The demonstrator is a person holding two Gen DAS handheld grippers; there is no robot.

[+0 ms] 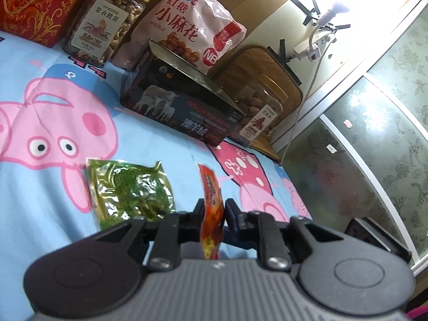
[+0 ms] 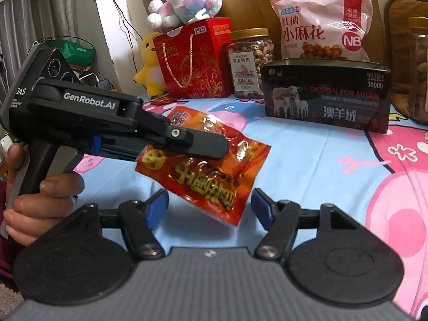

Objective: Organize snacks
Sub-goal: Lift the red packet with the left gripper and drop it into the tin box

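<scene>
In the left wrist view, the left gripper [image 1: 214, 208] is clamped on a red snack packet [image 1: 212, 208] lifted above the bedsheet [image 1: 160, 144]; a green packet [image 1: 131, 192] lies unsorted. In the right wrist view, the right gripper [image 2: 210, 208] gapes wide, holding nothing, near the open black box [image 2: 327, 96], so sorting seems barely begun.

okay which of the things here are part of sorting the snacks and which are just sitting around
Part of the job: red snack packet held in the left tool; green snack packet; open dark box; nut jar; pink snack bag; open right tool.

Just lying about: plush toys; red gift bag; power strip.
</scene>
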